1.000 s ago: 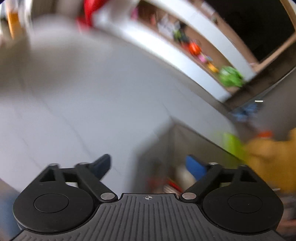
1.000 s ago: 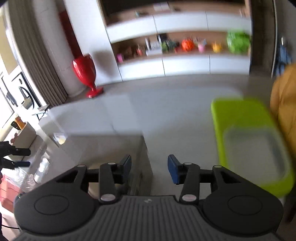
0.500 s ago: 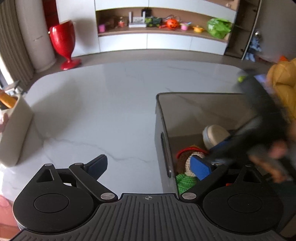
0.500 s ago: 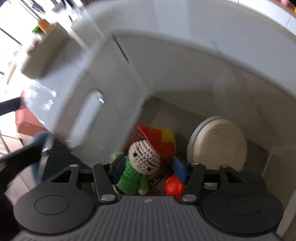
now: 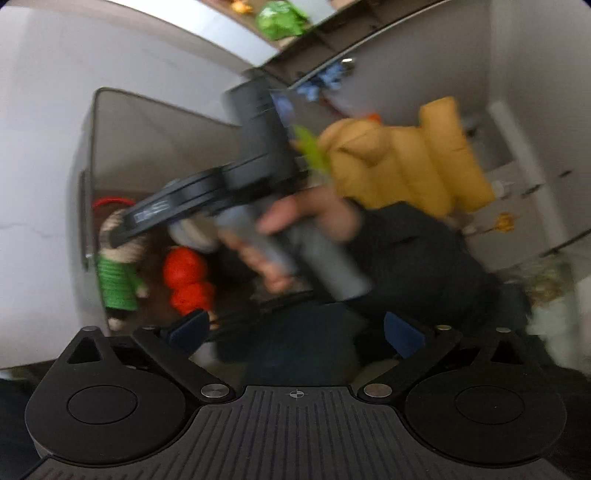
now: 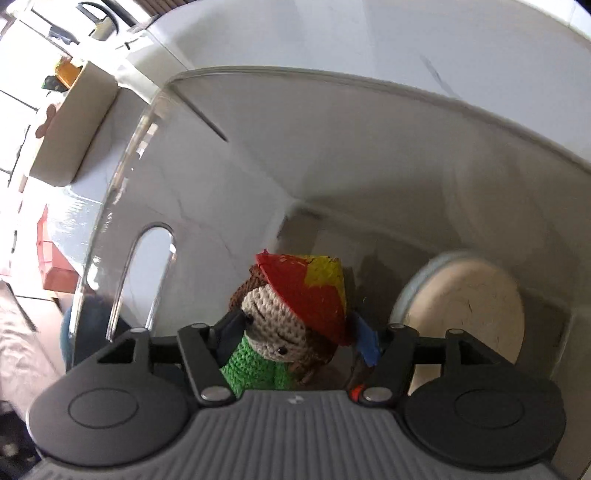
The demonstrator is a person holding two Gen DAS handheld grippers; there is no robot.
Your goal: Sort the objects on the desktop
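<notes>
Crocheted doll [image 6: 280, 332] in a green top and red-and-yellow hat lies inside the clear bin [image 6: 332, 147] on the white tabletop [image 6: 369, 33]. Right hand-held gripper [image 6: 295, 336] reaches down into the bin with a finger on each side of the doll's head; the fingers [image 6: 229, 332] look close against it, but whether they clench it I cannot tell. A round cream disc [image 6: 461, 314] leans just to the doll's right. Left hand-held gripper [image 5: 295, 328] hangs released beside the bin, holding nothing. Its blurred view shows the doll [image 5: 118, 269], an orange toy [image 5: 188, 280] beside it, and a hand [image 5: 295, 229] gripping the right tool's handle
</notes>
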